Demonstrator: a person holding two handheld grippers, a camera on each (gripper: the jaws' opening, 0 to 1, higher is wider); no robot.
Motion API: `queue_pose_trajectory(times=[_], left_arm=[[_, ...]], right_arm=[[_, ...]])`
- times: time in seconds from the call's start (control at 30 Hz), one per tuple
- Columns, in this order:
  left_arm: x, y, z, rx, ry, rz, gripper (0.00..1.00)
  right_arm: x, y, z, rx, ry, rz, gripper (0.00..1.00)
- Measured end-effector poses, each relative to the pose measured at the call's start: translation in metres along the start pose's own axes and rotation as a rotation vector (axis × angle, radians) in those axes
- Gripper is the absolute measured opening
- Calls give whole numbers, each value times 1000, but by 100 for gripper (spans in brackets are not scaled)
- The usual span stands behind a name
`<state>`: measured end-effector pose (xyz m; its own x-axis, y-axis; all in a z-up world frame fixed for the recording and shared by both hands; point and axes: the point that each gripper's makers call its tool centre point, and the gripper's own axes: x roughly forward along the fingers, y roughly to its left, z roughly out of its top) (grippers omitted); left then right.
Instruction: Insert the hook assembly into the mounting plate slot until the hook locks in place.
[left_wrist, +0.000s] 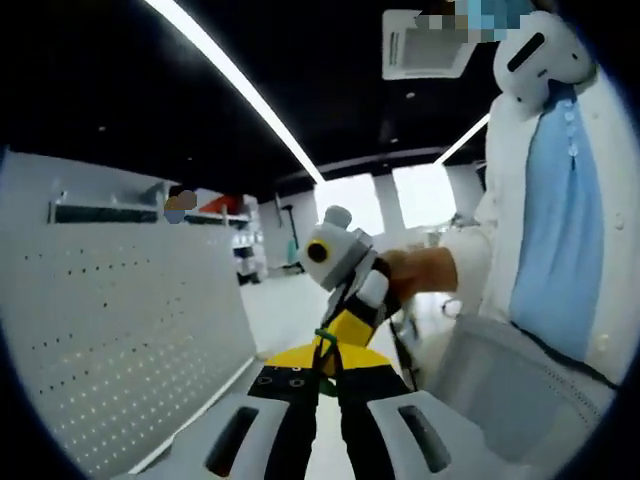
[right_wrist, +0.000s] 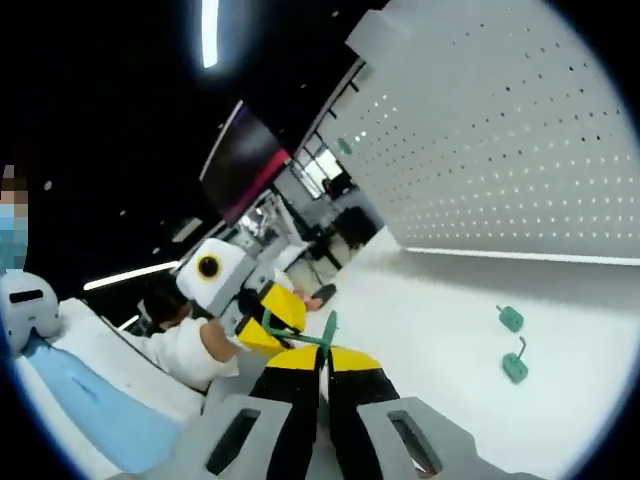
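Note:
A small green hook (left_wrist: 325, 338) hangs in the air between both grippers. My left gripper (left_wrist: 325, 362) has its yellow-tipped jaws shut on it from below. My right gripper (left_wrist: 347, 322) comes in from the far side and meets the same piece. In the right gripper view, the green hook (right_wrist: 318, 338) juts out leftward from my right gripper (right_wrist: 322, 354), which is shut on it. There my left gripper (right_wrist: 272, 318) touches its other end. The white perforated mounting plate (left_wrist: 120, 330) stands upright to the left, also seen as the mounting plate (right_wrist: 500, 150) at the upper right.
Two more green hook pieces (right_wrist: 511, 318) (right_wrist: 515, 366) lie on the white table (right_wrist: 430, 320) near the plate's foot. A person in a white coat (left_wrist: 540, 250) stands close on the right, one hand (left_wrist: 420, 272) on the right gripper.

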<state>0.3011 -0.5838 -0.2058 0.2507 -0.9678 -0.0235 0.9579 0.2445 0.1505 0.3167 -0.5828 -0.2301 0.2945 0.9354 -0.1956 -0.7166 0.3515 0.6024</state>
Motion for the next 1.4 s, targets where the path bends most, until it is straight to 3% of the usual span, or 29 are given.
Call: queue_pose_trajectory(times=[0.17, 0.53, 0.8, 1.07, 1.4], left_arm=[[0, 10, -2, -57, -1, 47, 8], [-4, 33, -6, -79, 31, 191, 8], [-4, 43, -13, -79, 86, 263, 2], [-3, 45, -3, -131, 40, 281, 9], [-5, 57, 1, -133, 41, 397, 9]], right_arm=[[1, -4, 9, -41, -43, -40, 0], [11, -18, 25, -100, -152, -171, 0], [11, -27, 36, -231, -192, -288, 0], [9, -31, 39, -317, -202, -359, 0], [8, -23, 47, -468, -255, -435, 0]])
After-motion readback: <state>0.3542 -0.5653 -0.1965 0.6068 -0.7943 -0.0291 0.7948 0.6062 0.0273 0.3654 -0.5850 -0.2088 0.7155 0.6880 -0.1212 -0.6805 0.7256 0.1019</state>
